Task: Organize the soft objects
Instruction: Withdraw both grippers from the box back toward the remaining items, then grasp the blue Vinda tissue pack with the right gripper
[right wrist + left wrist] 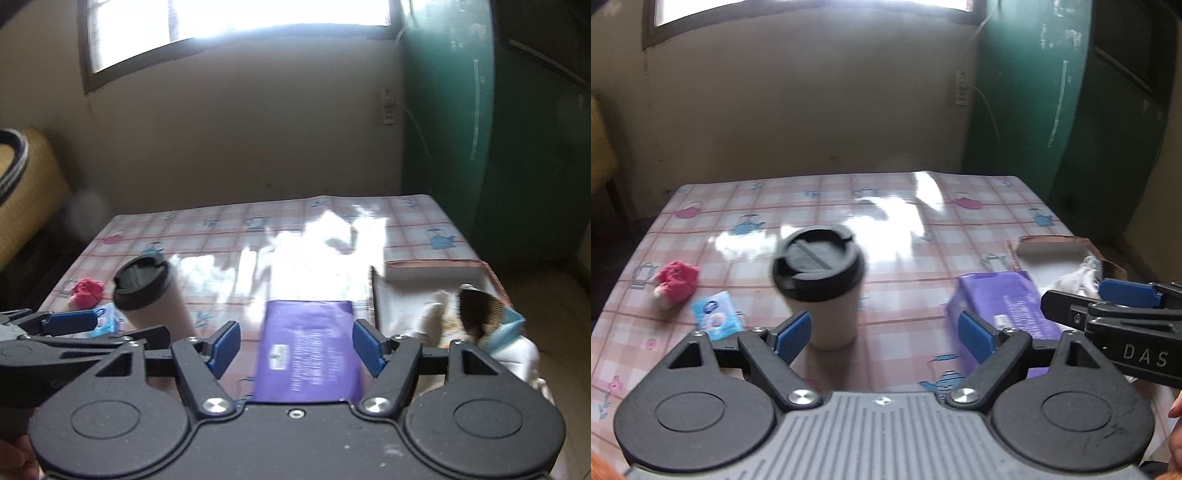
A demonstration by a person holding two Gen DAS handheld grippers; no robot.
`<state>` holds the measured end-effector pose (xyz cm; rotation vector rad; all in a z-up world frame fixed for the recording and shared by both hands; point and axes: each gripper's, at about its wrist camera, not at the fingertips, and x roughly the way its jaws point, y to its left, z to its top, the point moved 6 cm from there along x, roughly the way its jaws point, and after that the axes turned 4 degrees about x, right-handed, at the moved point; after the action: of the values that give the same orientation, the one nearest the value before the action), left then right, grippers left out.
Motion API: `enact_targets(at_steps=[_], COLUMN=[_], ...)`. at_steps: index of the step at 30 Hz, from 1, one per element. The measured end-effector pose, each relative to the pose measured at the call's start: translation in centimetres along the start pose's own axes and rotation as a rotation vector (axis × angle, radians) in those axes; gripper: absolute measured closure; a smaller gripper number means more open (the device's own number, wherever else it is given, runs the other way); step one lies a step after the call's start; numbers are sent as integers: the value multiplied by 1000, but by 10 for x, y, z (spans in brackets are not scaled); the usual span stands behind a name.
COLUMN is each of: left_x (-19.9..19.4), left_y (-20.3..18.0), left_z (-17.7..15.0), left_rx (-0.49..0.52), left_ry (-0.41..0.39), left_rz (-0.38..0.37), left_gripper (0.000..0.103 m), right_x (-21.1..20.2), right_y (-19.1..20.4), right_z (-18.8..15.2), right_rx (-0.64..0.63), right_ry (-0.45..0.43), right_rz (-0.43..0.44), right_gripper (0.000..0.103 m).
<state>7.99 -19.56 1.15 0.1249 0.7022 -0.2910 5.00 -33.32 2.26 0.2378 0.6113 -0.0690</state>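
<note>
A red fuzzy soft thing (677,282) (86,290) lies at the table's left, next to a small blue packet (716,319) (105,323). A purple soft pack (1001,306) (310,350) lies flat at the near right. In the right wrist view it shows between the fingers of my right gripper (295,347) (1082,297), which is open above it with the pads apart from it. My left gripper (884,338) (122,330) is open and empty, just short of a white cup with a black lid (820,288) (147,295). Both views are blurred.
An open cardboard box (1052,251) (436,273) at the table's right edge holds white soft items (436,317). The checked, glossy tablecloth (886,206) reflects the window. A green door (1027,92) stands at the back right, and a yellow chair (29,192) is on the left.
</note>
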Motion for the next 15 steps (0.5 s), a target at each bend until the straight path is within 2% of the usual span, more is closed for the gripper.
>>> enact_targets(at_steps=[15], left_x=[-18], left_y=[73], left_z=[-9], left_rx=[-69], left_ry=[-5], left_rz=[92], left_gripper=[13], right_x=[22], right_y=[79], right_z=[-3], right_rx=[-82], right_ry=[40], right_rz=[106], right_gripper=[24])
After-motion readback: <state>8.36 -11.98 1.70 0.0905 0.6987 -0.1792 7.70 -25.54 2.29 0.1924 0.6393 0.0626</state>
